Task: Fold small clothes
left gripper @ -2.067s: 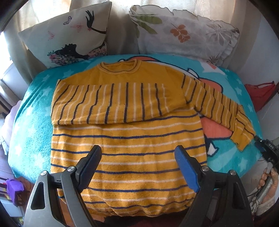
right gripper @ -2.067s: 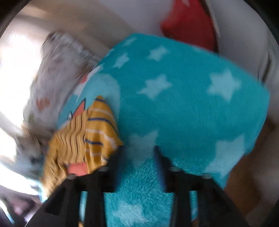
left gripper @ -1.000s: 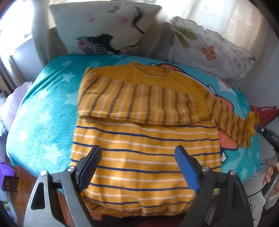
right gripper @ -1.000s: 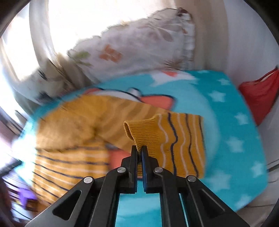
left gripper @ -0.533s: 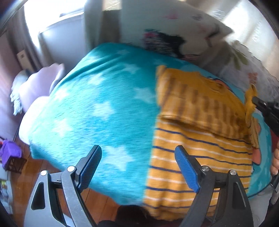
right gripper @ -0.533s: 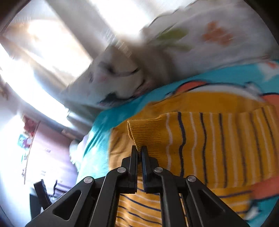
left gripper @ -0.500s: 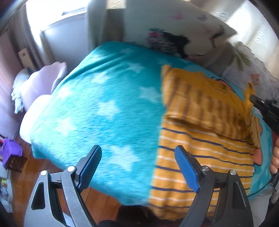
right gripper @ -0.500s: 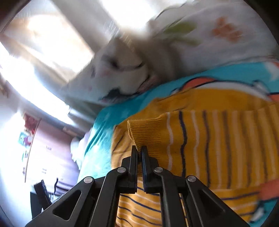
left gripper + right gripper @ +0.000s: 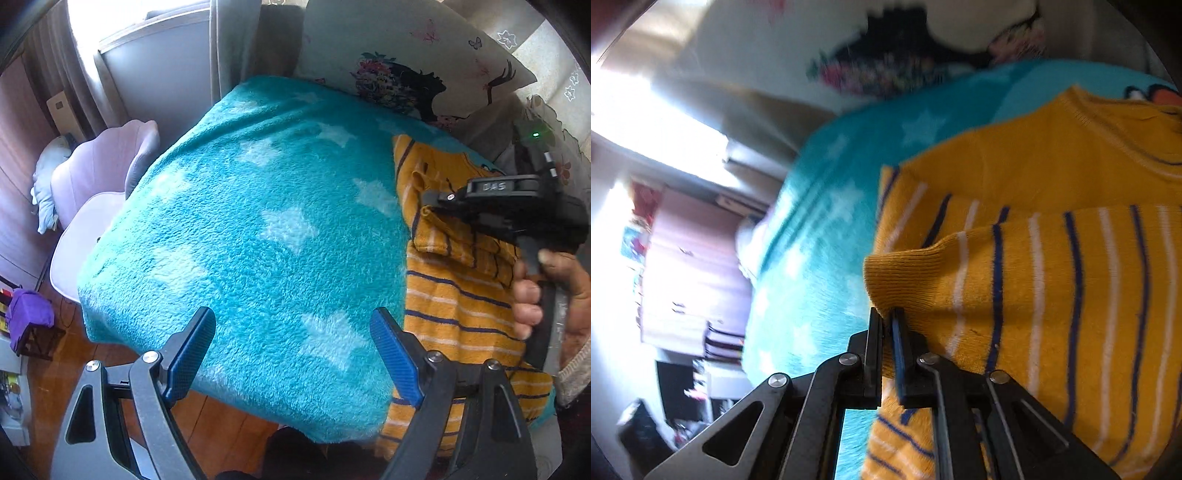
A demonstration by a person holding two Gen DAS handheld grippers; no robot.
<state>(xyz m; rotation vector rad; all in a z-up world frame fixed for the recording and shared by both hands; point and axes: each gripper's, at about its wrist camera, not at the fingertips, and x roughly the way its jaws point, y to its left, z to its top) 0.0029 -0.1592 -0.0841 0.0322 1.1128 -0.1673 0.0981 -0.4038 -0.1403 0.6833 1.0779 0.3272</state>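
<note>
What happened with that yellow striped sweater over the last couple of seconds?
The right gripper closed on the loose sleeve's cuff and carried it across the sweater toward its far edge. The left gripper swung aside but stayed open, holding nothing. The other sleeve stayed folded.

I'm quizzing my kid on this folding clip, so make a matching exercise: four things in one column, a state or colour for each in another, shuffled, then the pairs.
Things:
1. left tool
2. right tool
3. blanket
4. chair

States:
A. pale lilac
B. teal with white stars
C. open, holding nothing
D. shut on the sweater cuff

Pairs: 1-C, 2-D, 3-B, 4-A
</note>
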